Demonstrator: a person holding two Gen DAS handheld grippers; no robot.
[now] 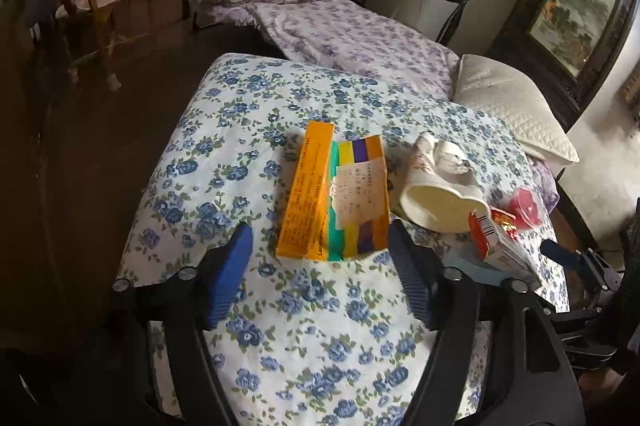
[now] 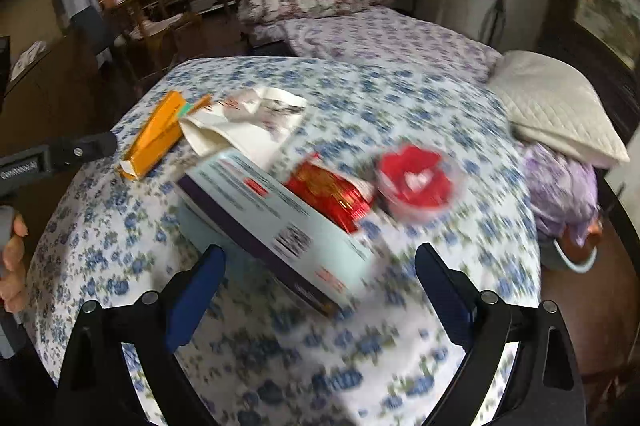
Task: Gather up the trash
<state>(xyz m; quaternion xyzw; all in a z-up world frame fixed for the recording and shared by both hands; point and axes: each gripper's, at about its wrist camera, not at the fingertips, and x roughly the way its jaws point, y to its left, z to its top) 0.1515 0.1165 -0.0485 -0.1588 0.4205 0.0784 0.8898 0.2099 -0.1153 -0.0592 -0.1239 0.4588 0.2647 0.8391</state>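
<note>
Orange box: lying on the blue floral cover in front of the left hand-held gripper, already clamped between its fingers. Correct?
Not clamped. In the left wrist view the left hand-held gripper is open, its blue fingers spread either side of the orange box. The box does lie on the blue floral cover in front of it.

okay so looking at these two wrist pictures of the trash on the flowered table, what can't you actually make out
- Light blue box: print unreadable, motion blur in right wrist view; mostly hidden behind the left hand-held gripper in left wrist view.
- Red round item: blurred in right view, small and partly behind the red carton in left view.
- Orange box: text too small.
</note>
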